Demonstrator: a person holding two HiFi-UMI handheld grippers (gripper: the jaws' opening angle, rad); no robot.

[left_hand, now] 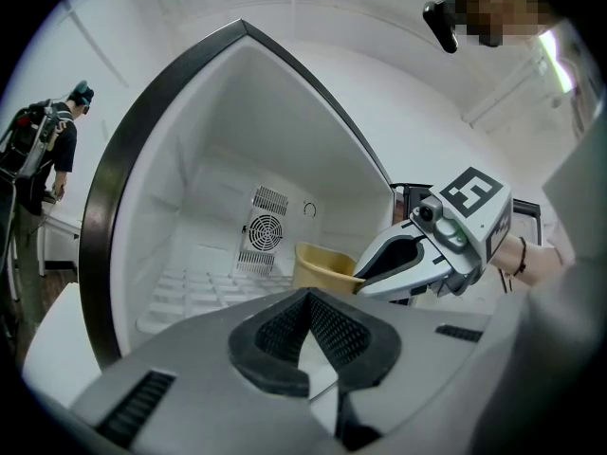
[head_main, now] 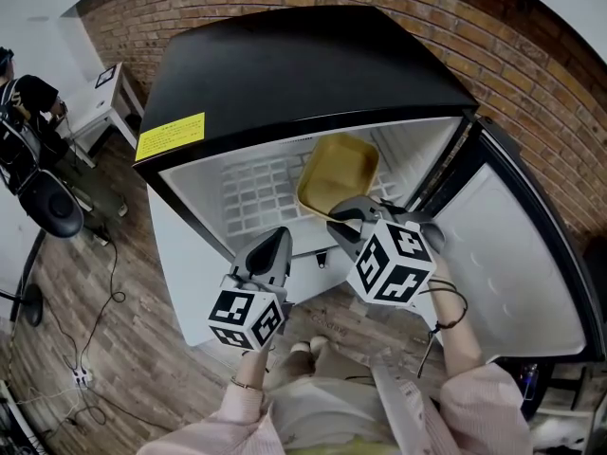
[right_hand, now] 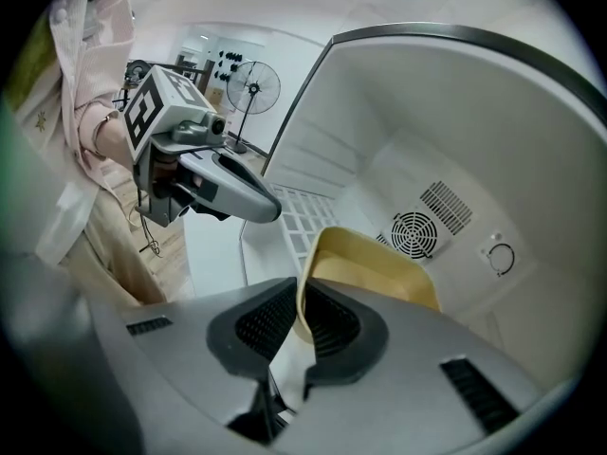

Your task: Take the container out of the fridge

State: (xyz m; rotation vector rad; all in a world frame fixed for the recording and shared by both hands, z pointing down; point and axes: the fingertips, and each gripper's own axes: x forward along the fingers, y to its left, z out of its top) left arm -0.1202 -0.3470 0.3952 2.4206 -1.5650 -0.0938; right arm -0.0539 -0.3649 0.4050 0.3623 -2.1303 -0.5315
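A shallow yellow container [head_main: 339, 171] stands on the white wire shelf [head_main: 251, 195] inside the open fridge [head_main: 285, 74], toward its right side. My right gripper [head_main: 347, 218] reaches in from the front and is shut on the container's near rim [right_hand: 305, 282], one pad inside the wall and one outside. In the left gripper view the right gripper [left_hand: 365, 281] touches the container [left_hand: 318, 263] at its right edge. My left gripper [head_main: 277, 239] hovers at the fridge opening, left of the container and apart from it. It is shut and holds nothing [left_hand: 308, 297].
The fridge door [head_main: 517, 263] hangs open at the right, close to my right arm. A fan grille [left_hand: 265, 230] sits in the fridge's back wall. At far left a person [head_main: 28, 102] stands by a white table [head_main: 109, 102]. Cables [head_main: 95, 320] lie on the wooden floor.
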